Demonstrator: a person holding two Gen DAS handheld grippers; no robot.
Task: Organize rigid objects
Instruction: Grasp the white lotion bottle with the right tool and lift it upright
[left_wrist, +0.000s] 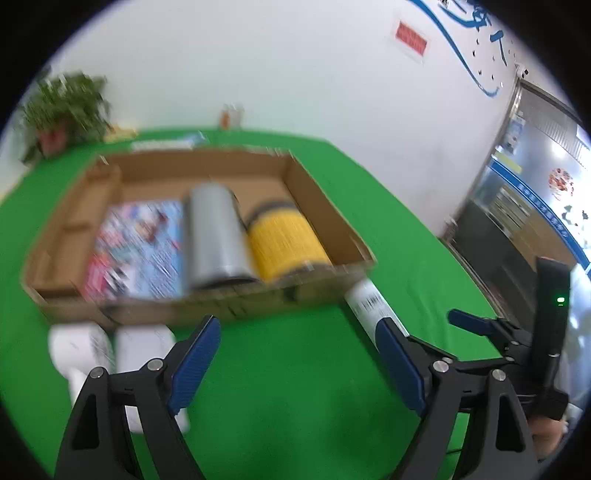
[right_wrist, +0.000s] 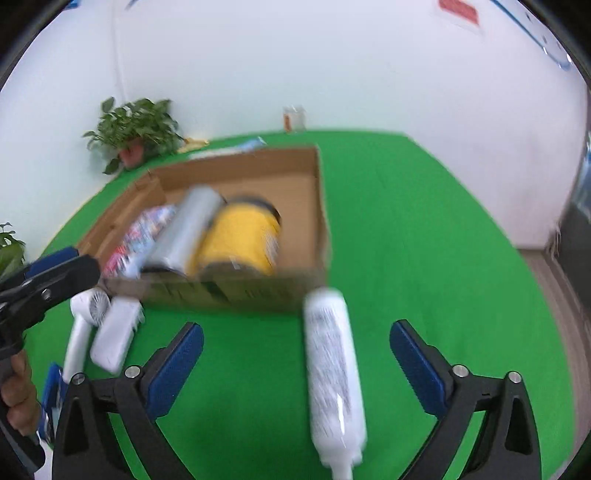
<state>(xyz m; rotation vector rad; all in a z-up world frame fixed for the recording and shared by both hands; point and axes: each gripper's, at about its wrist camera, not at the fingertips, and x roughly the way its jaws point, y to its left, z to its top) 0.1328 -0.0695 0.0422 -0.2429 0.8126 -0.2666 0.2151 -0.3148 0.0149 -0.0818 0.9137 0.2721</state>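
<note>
While both tools gape unladen, white tube (right_wrist: 334, 365) lies before filled box (right_wrist: 321, 206)

The left gripper (left_wrist: 299, 354) points forward and downward, its jaws standing wide apart with nothing between the blue pads (left_wrist: 194, 363). The right gripper (right_wrist: 295, 363) tilts down too, jaws spread wide, pads (right_wrist: 175, 369) pressing on nothing. Each shows at the edge of the other's view: the right one low at the right side of the left view, the left one at the left side of the right view, where a hand (right_wrist: 18, 395) wraps its black handle
</note>
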